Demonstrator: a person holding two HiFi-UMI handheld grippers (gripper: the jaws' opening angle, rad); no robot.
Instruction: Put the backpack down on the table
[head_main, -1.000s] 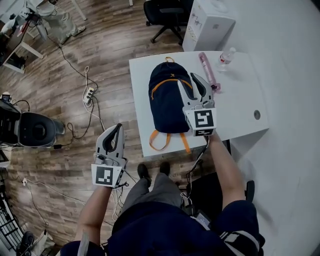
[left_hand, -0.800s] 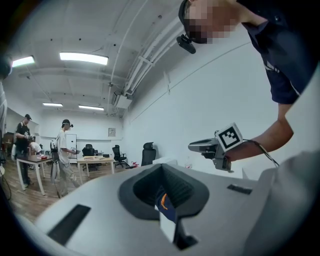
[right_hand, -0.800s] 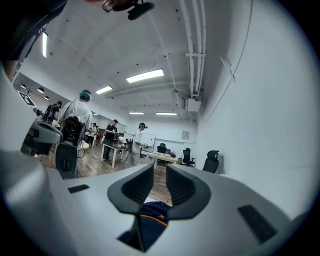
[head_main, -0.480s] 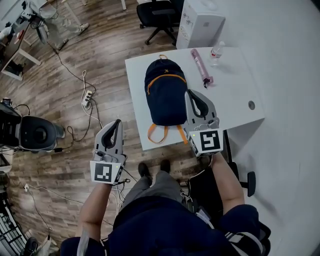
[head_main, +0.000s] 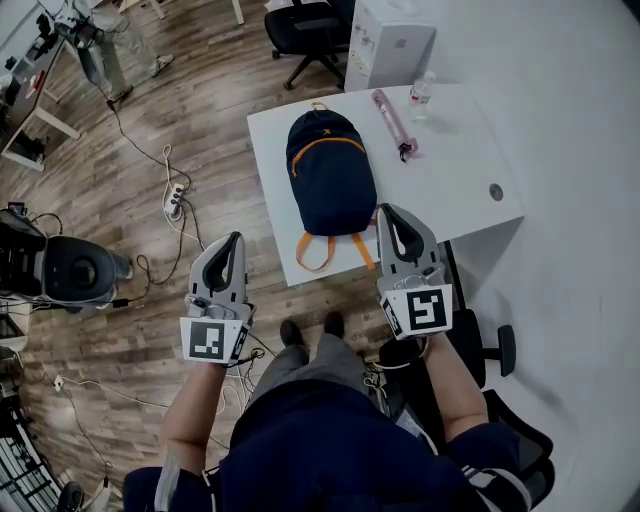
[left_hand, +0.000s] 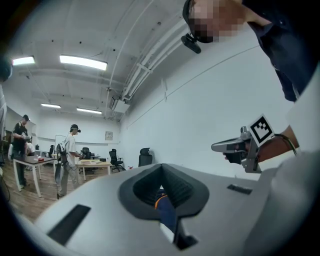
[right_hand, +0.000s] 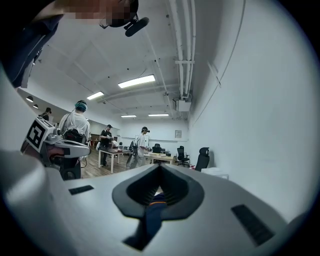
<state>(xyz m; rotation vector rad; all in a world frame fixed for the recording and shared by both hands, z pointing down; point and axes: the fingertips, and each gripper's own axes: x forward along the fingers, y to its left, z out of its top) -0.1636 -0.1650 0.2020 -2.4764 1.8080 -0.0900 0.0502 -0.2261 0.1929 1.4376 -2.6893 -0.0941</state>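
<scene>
Both forearms are reaching forward from the person's body, each hand keeping its tool level and aimed toward the table. The left gripper (head_main: 235, 243) is hovering over the wood-plank floor (head_main: 220, 90), left of the table, its smooth grey moulded jaws pressed together with nothing between them. The right gripper (head_main: 390, 214) is hanging over the table's near edge, jaws likewise closed tight and empty, black ridged pads meeting. The backpack (head_main: 330, 170) is lying flat on the smooth white table (head_main: 450, 190), clear of both tools: soft navy fabric, rounded at the far end, trimmed with an orange zip line, its orange straps (head_main: 299, 254) dangling over the near edge. At the far side a slim pink tube-shaped object (head_main: 392, 122) is lying beside a clear plastic bottle (head_main: 420, 92)
</scene>
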